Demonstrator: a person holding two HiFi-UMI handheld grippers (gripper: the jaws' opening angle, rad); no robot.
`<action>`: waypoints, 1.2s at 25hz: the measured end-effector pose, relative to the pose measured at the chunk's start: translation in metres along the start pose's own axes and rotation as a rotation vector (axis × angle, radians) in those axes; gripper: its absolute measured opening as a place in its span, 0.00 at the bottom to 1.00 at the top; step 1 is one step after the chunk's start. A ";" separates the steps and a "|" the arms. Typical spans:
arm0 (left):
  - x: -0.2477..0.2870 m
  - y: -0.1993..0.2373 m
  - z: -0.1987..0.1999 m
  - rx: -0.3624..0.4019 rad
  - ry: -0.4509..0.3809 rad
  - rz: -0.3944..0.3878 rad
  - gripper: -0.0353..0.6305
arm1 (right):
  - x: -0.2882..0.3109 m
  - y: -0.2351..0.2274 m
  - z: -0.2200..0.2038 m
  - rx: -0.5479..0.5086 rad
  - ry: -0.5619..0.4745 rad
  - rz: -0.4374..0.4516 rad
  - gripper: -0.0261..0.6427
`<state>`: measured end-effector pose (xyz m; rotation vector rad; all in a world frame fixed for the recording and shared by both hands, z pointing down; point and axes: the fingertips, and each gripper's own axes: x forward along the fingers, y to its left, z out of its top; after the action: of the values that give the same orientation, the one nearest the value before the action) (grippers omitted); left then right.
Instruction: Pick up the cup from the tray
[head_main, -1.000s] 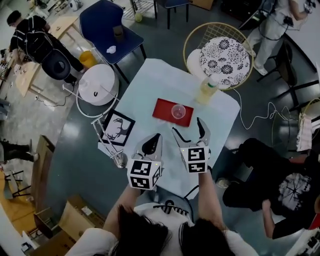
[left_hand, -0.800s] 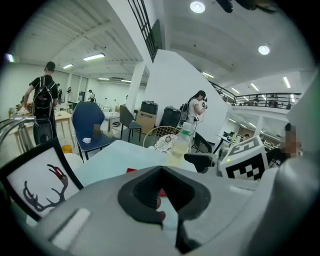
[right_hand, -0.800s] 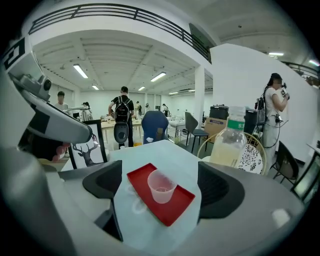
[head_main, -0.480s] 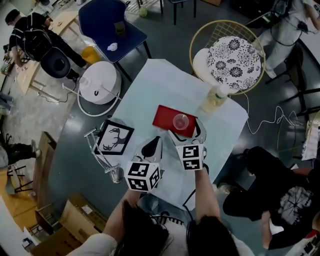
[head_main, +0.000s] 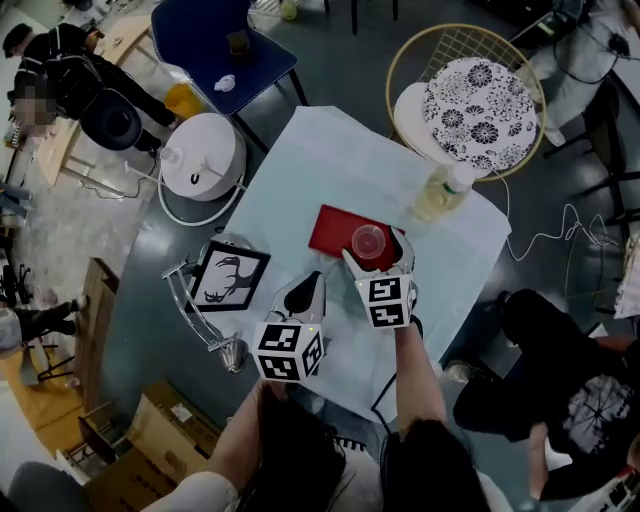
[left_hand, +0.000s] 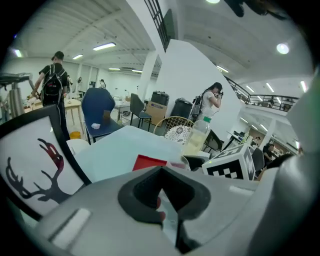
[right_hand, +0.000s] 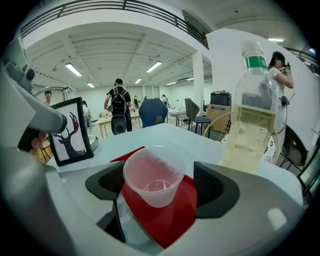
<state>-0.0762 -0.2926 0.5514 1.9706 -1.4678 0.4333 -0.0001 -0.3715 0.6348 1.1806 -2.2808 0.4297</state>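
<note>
Right hand-held gripper (head_main: 376, 250), jaws just closing yet released, straddles cup (right_hand: 153, 175), hiding part of tray (head_main: 333, 230).

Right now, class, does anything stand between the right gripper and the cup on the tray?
Nothing visible does. The cup stands on the red tray between the jaws of the right gripper, which are apart and have just been closing; no pad visibly presses it. The bottle stands beyond, off to one side.

The pale surface (head_main: 300, 170) in front of me is carrying a red tray (head_main: 332, 230) and, nearby, a bottle (head_main: 440, 195) of yellowish liquid.
</note>
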 end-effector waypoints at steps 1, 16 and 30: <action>0.000 0.001 -0.001 -0.012 0.003 0.000 0.06 | 0.000 0.000 -0.002 0.000 0.004 0.002 0.68; -0.002 -0.008 -0.013 -0.009 0.020 -0.014 0.06 | -0.009 0.000 0.004 -0.026 -0.009 -0.020 0.53; -0.004 -0.059 -0.010 0.074 -0.012 -0.113 0.06 | -0.066 -0.027 0.007 0.000 -0.036 -0.108 0.53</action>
<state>-0.0214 -0.2723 0.5395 2.1062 -1.3573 0.4325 0.0514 -0.3472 0.5916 1.3140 -2.2344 0.3708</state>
